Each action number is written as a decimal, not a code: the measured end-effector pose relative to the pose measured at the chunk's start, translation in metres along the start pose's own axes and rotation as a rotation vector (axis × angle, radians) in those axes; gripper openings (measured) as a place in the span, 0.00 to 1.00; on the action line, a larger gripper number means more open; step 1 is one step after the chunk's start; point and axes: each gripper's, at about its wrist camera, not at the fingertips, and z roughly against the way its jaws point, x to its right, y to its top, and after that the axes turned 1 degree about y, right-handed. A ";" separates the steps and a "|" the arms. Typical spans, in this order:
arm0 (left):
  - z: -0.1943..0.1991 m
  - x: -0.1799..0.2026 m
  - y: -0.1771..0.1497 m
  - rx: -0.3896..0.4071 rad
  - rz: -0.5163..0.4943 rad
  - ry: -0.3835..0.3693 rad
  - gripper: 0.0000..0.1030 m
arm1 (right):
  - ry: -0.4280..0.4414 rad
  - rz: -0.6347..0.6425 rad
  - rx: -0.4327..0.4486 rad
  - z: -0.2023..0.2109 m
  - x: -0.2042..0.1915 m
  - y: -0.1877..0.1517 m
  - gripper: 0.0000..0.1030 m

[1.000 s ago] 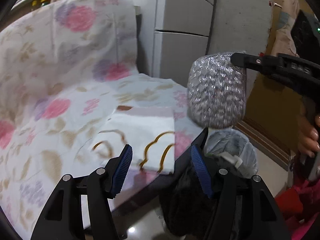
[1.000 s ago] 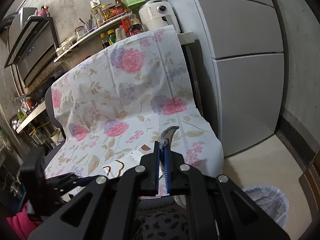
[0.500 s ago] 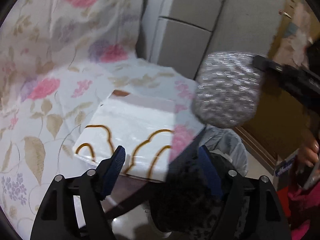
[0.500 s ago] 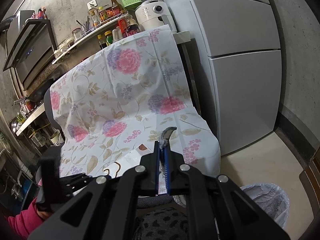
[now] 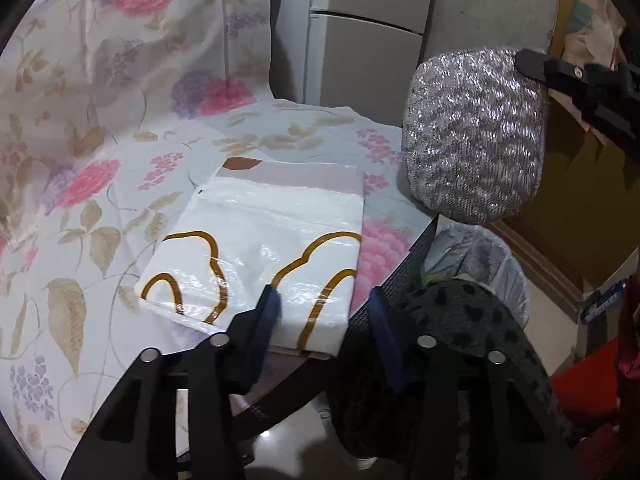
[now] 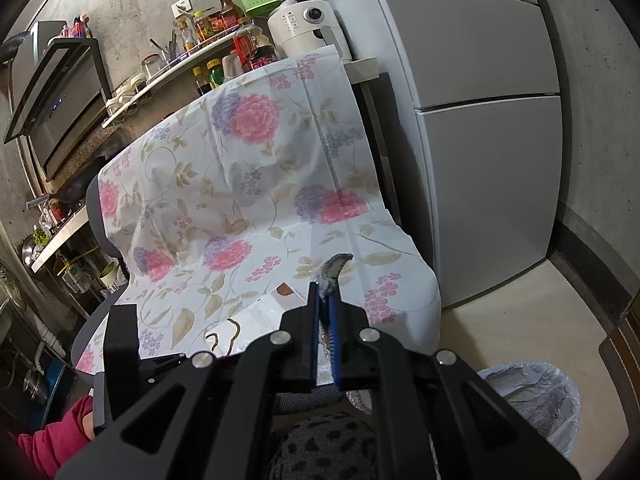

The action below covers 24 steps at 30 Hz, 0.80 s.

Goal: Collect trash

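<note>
Up right, the right tongs (image 6: 325, 312) pinch a glittery silver pouch (image 5: 474, 136); left tongs (image 5: 322, 316) spread near a white plastic bag (image 5: 264, 256).

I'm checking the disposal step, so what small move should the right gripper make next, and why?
Probably carry the silver glittery pouch a little further right and down, then open. The right gripper is shut on its edge, and it hangs above the chair's edge, only partly over the lined trash bin. The left gripper is open over the white plastic bag.
</note>
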 end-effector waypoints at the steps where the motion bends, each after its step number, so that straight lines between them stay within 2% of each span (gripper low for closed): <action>1: 0.000 0.002 -0.001 0.001 -0.015 0.014 0.47 | 0.000 0.001 -0.001 0.000 0.000 0.000 0.05; 4: -0.003 0.013 -0.004 0.007 -0.070 0.066 0.52 | -0.002 0.005 -0.001 0.001 -0.001 -0.001 0.05; 9: -0.007 0.022 -0.009 0.017 -0.140 0.130 0.51 | -0.003 0.003 -0.001 0.001 -0.002 -0.001 0.05; 12: -0.005 0.016 -0.009 0.024 -0.120 0.138 0.40 | 0.000 0.004 -0.001 0.001 -0.002 0.000 0.05; 16: -0.003 0.001 -0.005 0.021 -0.048 0.103 0.24 | 0.001 0.005 0.002 0.001 -0.002 0.000 0.05; 18: -0.002 -0.004 -0.004 0.016 -0.008 0.077 0.19 | 0.003 0.005 0.001 0.001 -0.002 0.000 0.05; 20: 0.000 -0.011 -0.001 0.013 0.042 0.044 0.08 | 0.002 0.008 0.002 0.001 -0.003 0.001 0.05; 22: 0.004 -0.019 0.003 0.026 0.089 0.034 0.05 | 0.002 0.006 0.003 0.001 -0.002 0.003 0.05; 24: 0.008 -0.029 0.007 0.039 0.152 -0.011 0.02 | 0.004 0.002 0.005 0.003 -0.001 0.004 0.05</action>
